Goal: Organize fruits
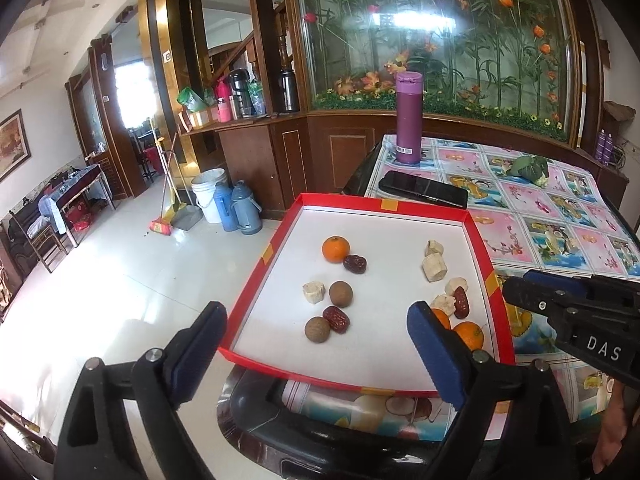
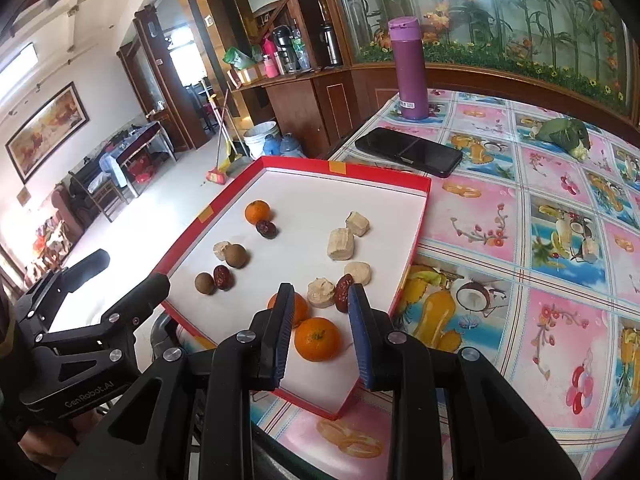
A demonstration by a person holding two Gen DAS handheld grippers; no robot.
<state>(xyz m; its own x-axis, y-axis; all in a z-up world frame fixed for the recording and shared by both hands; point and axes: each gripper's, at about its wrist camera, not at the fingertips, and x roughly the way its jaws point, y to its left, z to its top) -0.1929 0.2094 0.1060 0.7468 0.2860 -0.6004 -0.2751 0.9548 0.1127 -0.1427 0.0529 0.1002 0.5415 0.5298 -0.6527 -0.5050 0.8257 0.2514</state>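
A red-rimmed white tray (image 1: 378, 203) holds loose fruit. On its left side lie a mandarin (image 1: 336, 249), two brown longans (image 1: 341, 293), two red dates (image 1: 336, 319) and a beige chunk (image 1: 315, 292). Several beige chunks (image 2: 340, 244), a date (image 2: 344, 287) and two mandarins (image 2: 317, 339) lie on its right side. My left gripper (image 1: 318, 316) hangs wide open above the tray's near edge with nothing in it. Over the two near mandarins, my right gripper (image 2: 321, 294) has its jaws a narrow gap apart and grips nothing. One of those mandarins is partly hidden behind a finger.
Behind the tray lie a black phone (image 2: 408, 152), a purple bottle (image 2: 408, 72) and a leafy green vegetable (image 2: 566, 132) on the patterned tablecloth (image 2: 540, 240). The tray's left side overhangs the table edge above the pale floor (image 1: 120, 280).
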